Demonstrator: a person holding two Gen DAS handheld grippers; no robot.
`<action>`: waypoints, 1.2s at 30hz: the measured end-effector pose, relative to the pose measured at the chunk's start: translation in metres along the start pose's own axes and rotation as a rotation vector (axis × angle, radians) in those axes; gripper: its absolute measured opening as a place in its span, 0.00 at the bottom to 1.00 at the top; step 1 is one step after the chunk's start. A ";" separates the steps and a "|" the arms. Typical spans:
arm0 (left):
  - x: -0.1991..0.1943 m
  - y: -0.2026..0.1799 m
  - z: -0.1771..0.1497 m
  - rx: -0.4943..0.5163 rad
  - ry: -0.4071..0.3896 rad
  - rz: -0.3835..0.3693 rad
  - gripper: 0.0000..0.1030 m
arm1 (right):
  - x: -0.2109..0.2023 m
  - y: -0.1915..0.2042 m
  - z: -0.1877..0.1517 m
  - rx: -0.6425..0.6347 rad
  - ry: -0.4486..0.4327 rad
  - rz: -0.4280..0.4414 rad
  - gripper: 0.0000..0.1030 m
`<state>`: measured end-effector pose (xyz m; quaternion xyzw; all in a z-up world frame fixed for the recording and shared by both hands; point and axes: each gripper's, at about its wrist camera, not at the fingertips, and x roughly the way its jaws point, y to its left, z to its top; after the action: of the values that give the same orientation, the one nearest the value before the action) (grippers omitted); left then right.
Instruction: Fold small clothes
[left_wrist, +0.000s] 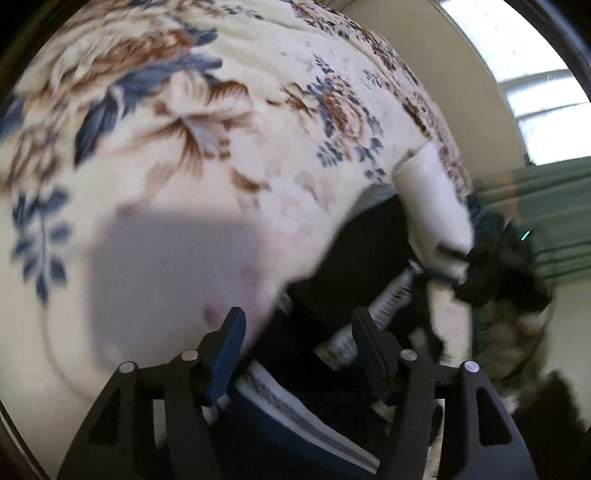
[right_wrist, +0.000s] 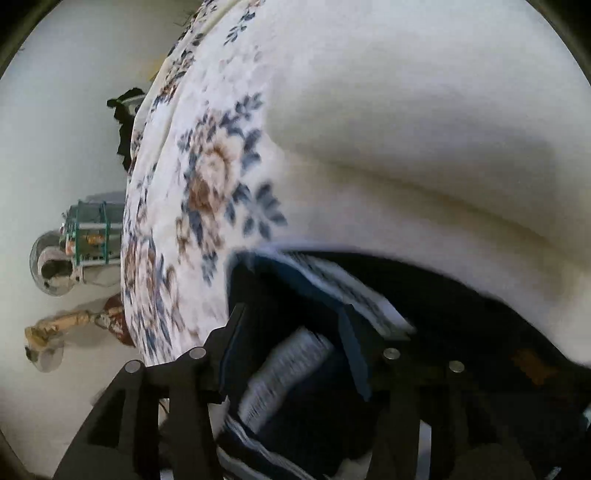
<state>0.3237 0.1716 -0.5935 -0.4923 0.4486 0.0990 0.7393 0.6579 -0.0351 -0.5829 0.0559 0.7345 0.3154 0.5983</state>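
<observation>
A dark navy garment with white-and-grey patterned bands lies crumpled on a cream floral blanket. In the left wrist view my left gripper hovers over the garment's near edge. Its jaws stand apart and a patterned band runs below them, not pinched. In the right wrist view the same garment spreads out under my right gripper. Those jaws also stand apart, with a bunched striped fold between the fingers, which no pad visibly presses. Both views are motion-blurred.
The blanket drapes over the bed edge on the left, with pale floor and small clutter beyond. A white cloth and a blurred black shape lie at the right, before green fabric and a window.
</observation>
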 end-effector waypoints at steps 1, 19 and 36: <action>0.003 0.000 -0.004 -0.020 0.020 -0.020 0.56 | -0.002 -0.007 -0.008 -0.011 0.010 -0.020 0.50; 0.051 -0.027 -0.025 0.021 0.048 0.019 0.05 | -0.017 -0.065 -0.053 0.019 -0.093 -0.097 0.02; 0.103 -0.064 -0.088 -0.092 0.250 -0.122 0.30 | -0.021 -0.093 -0.087 0.032 0.096 -0.106 0.53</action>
<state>0.3708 0.0372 -0.6409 -0.5605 0.5016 0.0122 0.6589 0.6120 -0.1536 -0.6068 0.0113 0.7693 0.2740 0.5770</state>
